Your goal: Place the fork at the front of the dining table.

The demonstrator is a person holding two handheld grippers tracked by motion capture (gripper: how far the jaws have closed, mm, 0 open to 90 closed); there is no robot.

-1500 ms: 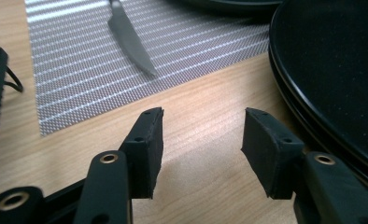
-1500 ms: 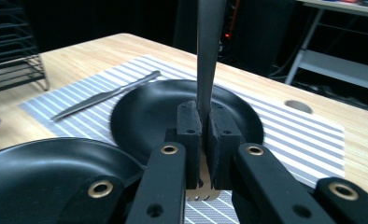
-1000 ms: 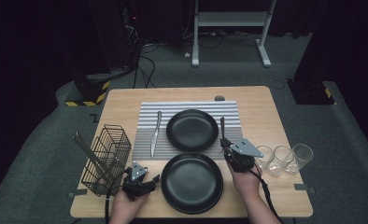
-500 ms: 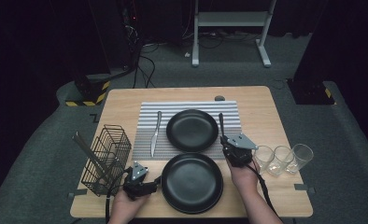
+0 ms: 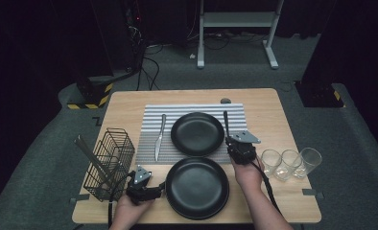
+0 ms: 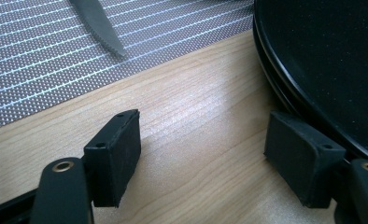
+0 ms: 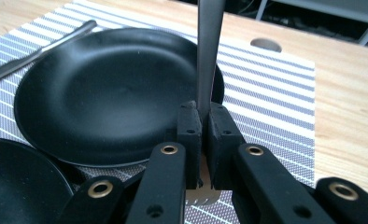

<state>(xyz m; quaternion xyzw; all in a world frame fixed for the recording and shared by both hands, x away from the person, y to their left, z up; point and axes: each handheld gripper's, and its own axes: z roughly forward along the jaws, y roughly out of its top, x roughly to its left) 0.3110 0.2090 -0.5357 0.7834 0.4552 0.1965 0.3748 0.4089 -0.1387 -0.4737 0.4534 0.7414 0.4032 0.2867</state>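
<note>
Two black plates lie on the table: a far plate on the striped placemat and a near plate on bare wood. My right gripper is shut on a metal utensil, whose handle points away along the far plate's right rim. My left gripper rests open on the wood at the near plate's left edge, one jaw almost touching its rim. A knife lies on the placemat's left side.
A black wire basket holding a utensil stands at the left edge of the table. Three empty glasses stand in a row at the right. A round grommet sits beyond the placemat.
My right gripper has carried the utensil a little farther away along the far plate's right rim. The left gripper has hardly moved.
</note>
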